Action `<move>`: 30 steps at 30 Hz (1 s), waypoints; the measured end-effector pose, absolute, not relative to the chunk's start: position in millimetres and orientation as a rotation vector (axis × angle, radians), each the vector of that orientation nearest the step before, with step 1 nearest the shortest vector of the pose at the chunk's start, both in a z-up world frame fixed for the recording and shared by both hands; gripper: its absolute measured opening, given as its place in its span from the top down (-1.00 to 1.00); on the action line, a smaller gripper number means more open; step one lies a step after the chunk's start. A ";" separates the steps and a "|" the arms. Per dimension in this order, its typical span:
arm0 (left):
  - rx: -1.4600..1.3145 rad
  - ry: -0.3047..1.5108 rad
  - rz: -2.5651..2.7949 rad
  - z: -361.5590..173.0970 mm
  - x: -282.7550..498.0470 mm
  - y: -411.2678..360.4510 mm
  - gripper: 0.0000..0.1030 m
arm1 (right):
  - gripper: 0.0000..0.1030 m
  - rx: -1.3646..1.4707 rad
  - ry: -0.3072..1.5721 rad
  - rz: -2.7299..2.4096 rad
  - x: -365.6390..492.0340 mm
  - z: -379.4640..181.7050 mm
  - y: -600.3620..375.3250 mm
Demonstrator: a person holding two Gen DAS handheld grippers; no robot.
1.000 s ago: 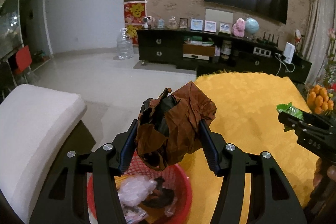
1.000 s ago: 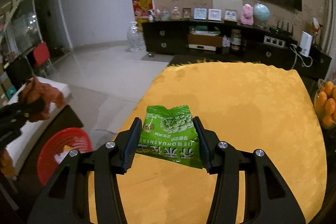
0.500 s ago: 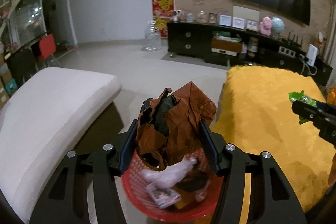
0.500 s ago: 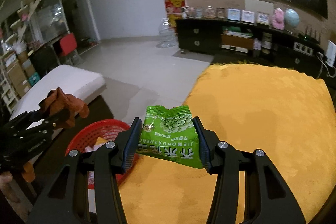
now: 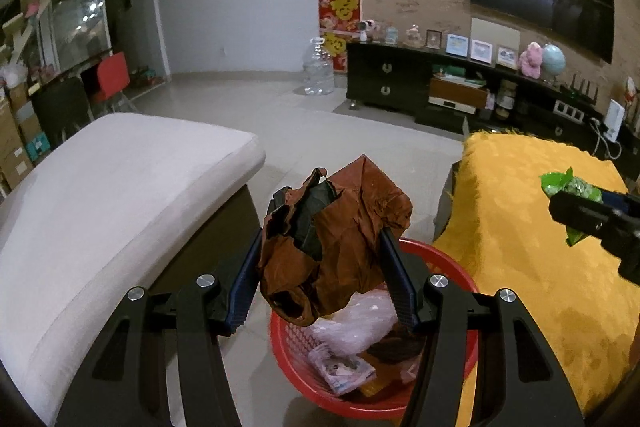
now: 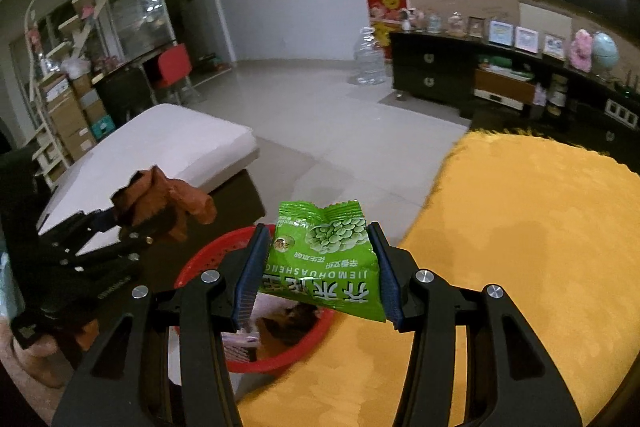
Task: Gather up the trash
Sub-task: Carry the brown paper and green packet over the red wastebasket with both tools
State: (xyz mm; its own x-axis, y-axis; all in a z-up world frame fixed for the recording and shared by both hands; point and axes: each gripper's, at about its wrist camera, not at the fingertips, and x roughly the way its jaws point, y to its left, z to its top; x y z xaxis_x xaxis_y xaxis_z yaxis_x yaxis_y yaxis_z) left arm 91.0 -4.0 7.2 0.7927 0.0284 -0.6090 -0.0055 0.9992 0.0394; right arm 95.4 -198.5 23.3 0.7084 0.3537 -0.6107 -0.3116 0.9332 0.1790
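Note:
My left gripper (image 5: 320,247) is shut on a crumpled brown wrapper (image 5: 340,239) and holds it over the red basket (image 5: 296,359), which has plastic and paper trash in it. My right gripper (image 6: 318,259) is shut on a green snack packet (image 6: 324,263), held above the basket's right rim (image 6: 192,267) at the edge of the yellow table (image 6: 520,247). In the right wrist view the left gripper (image 6: 120,223) with the brown wrapper (image 6: 160,203) is at the left. In the left wrist view the right gripper (image 5: 560,207) with the green packet (image 5: 560,185) is at the right.
A white cushioned seat (image 5: 100,207) stands left of the basket. The yellow table (image 5: 540,247) is to its right. A black TV cabinet (image 5: 440,91) and a water bottle (image 5: 318,71) stand across the tiled floor. Shelves with boxes (image 6: 68,107) line the far left.
Both grippers have swung left from over the table toward the red basket, each still holding its trash. The basket has come more fully under them.

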 end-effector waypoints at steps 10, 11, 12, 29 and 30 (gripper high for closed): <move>0.031 0.703 0.038 -6.5 104.1 6.7 -0.06 | 0.06 0.006 0.723 0.415 125.9 5.0 -176.3; 0.032 0.708 0.039 -8.5 105.5 6.8 -0.06 | 0.06 0.003 0.743 0.412 129.0 -0.5 -174.9; 0.032 0.714 0.039 -10.2 106.5 7.1 -0.06 | 0.06 0.002 0.749 0.409 130.6 -3.4 -174.9; 0.134 0.847 0.017 -55.3 120.4 -11.0 -0.10 | 0.03 0.054 0.814 0.467 137.6 -18.4 -157.4; 0.132 0.852 0.015 -56.6 121.0 -10.7 -0.11 | 0.00 0.058 0.819 0.471 138.5 -19.3 -156.1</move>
State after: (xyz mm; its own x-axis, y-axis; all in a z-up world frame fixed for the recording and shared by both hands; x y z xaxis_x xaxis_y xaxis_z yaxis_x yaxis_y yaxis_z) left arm 121.0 -10.7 -56.6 0.6585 0.0664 -0.7496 0.0392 0.9917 0.1223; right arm 138.5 -156.1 -19.3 0.5860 0.4255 -0.6896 -0.3812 0.8958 0.2287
